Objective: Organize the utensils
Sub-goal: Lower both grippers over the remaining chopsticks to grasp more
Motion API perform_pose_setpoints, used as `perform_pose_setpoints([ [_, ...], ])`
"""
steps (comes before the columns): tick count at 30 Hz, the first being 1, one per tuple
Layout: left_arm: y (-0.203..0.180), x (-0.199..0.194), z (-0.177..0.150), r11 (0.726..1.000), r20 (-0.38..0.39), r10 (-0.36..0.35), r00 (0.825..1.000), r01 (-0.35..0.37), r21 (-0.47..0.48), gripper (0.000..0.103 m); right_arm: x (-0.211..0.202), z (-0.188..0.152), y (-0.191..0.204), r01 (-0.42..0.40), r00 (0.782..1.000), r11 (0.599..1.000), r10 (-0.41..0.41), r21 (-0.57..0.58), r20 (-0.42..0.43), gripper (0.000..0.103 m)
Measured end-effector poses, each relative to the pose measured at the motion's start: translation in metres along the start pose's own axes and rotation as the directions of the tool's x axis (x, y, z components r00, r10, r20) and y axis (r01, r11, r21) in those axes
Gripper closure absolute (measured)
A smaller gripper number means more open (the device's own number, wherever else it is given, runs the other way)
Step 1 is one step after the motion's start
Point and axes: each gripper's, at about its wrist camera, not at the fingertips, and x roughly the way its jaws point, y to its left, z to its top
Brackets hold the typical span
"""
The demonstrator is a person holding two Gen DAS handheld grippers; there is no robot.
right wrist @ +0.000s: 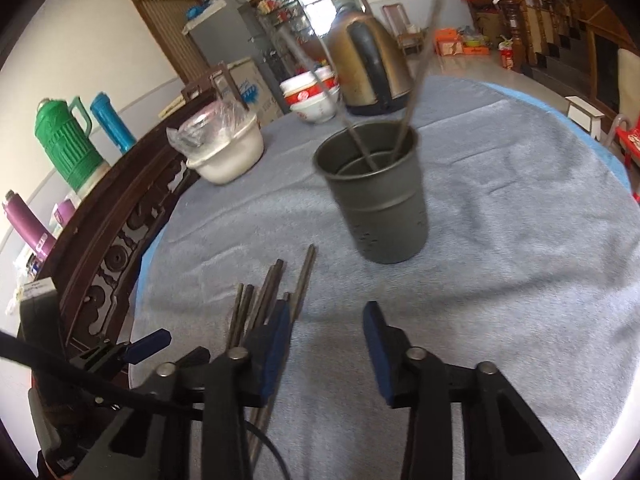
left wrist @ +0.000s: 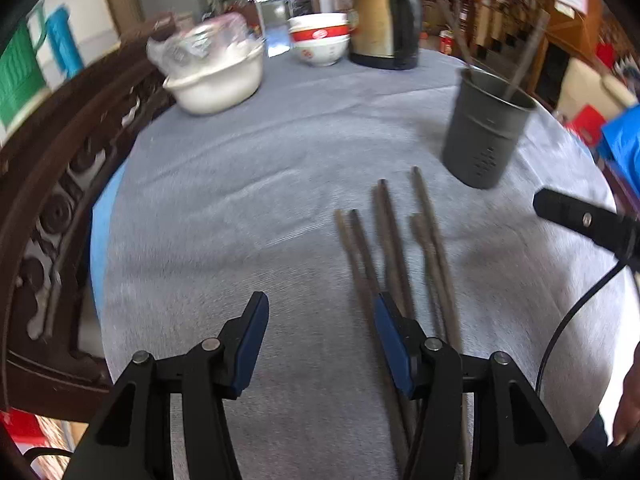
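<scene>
Currently, both the left gripper [left wrist: 320, 336] and the right gripper [right wrist: 326, 346] are held spread apart and empty. Loose chopsticks [left wrist: 394, 248] are laid lengthwise on the cloth, between them, short of the cup [right wrist: 374, 196]; neither is clearly nearer.

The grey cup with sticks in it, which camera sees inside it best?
The right wrist view: the grey utensil holder sits near the middle, its rim open toward the camera, two chopsticks inside. The left wrist view shows mostly its outside, off to one side.
</scene>
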Motion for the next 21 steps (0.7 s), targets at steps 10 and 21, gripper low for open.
perform_pose_setpoints([
  [10,0.041,0.018,0.006,0.987,-0.071,-0.1,0.992,0.091,-0.131,0.047,0.047,-0.002,0.031,-0.013,0.991,0.999,0.007,-0.038,-0.135,0.075],
  [21,0.033,0.041,0.023,0.967,-0.118,-0.219,0.969,0.199,-0.16,0.047,0.065,-0.018,0.038,0.026,0.975,0.993,-0.051,-0.113,-0.217,0.08],
])
